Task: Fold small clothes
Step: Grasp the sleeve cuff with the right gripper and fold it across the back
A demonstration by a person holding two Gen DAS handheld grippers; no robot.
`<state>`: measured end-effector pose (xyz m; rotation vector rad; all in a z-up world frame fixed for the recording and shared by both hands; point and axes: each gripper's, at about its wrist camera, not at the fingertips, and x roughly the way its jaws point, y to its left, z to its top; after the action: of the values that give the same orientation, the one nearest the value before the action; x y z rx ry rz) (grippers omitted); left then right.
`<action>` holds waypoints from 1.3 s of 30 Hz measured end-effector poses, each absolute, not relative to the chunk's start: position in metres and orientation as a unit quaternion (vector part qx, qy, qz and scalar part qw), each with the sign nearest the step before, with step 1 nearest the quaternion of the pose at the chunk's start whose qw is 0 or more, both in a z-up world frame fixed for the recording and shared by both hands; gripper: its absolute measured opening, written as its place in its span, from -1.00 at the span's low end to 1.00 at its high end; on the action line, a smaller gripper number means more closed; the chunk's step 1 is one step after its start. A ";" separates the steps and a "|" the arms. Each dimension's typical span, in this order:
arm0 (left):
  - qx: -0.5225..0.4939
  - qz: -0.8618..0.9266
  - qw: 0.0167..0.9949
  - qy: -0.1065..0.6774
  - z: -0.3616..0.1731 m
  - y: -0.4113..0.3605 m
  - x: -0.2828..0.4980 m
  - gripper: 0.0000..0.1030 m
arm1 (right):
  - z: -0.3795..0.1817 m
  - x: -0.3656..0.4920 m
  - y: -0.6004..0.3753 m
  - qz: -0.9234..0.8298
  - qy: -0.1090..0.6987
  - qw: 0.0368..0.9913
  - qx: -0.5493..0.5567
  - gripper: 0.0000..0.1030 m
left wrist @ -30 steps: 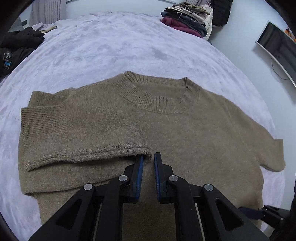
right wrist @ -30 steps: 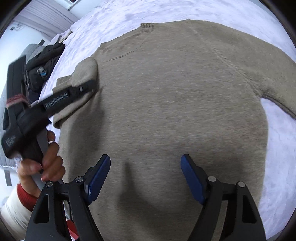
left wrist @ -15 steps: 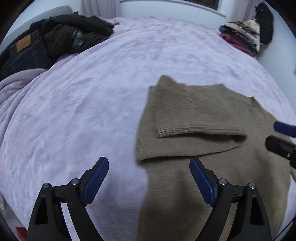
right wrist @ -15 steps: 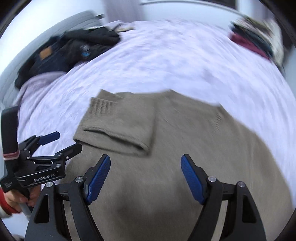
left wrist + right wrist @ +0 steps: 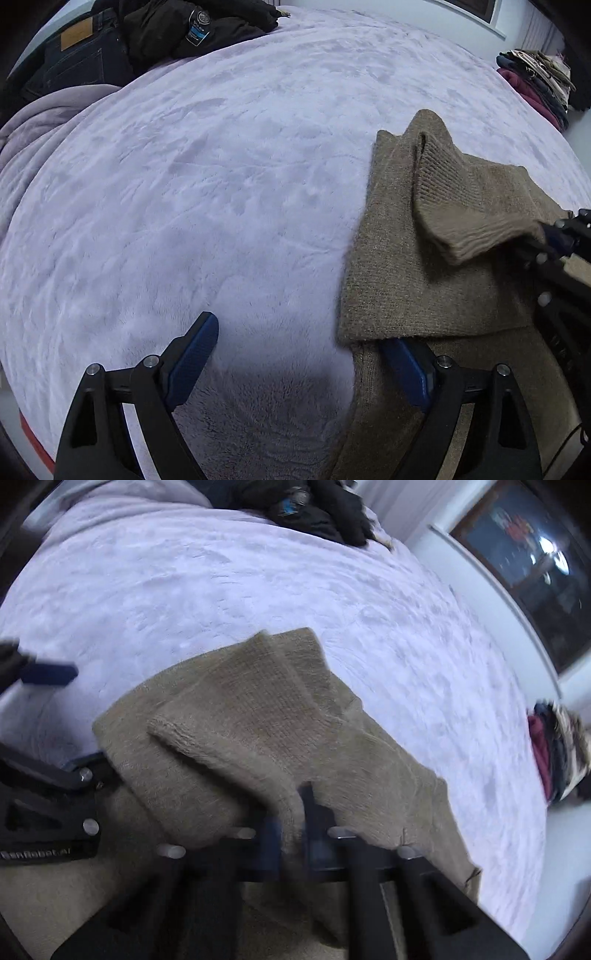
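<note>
Brown sweater (image 5: 424, 266) lies right of frame on the bedspread (image 5: 221, 184): soft, limp knit. Right gripper (image 5: 291, 834) has just closed, pinching the folded sleeve edge. Left gripper (image 5: 303, 354) gapes wide, one finger under the side fold, best gripped there.

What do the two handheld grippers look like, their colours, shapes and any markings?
The left gripper has black plastic fingers with triangular cut-outs, round silver bolt heads and textured blue pads. The right gripper appears to be the same black build with silver bolts and blue pads, though blurred. White lettering runs along the left gripper's black body in the right wrist view.
</note>
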<state>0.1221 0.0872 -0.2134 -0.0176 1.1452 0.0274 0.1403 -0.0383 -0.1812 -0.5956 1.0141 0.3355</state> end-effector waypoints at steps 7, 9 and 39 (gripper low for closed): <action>-0.001 0.015 0.840 0.543 -0.214 0.087 0.122 0.73 | -0.111 0.121 -0.170 0.021 0.430 0.903 0.004 -0.83; 0.000 0.016 0.839 0.544 -0.212 0.086 0.123 0.73 | -0.114 0.104 -0.225 -0.027 0.437 0.894 0.098 -0.83; -0.036 -0.097 0.822 0.559 -0.161 0.104 0.144 0.87 | -0.212 0.016 -0.374 -0.063 0.466 0.778 0.416 -0.82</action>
<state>0.1443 0.1041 -0.1612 -0.0759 1.1901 -0.2054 0.0162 -0.3738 -0.2120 0.9000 1.0079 -0.1360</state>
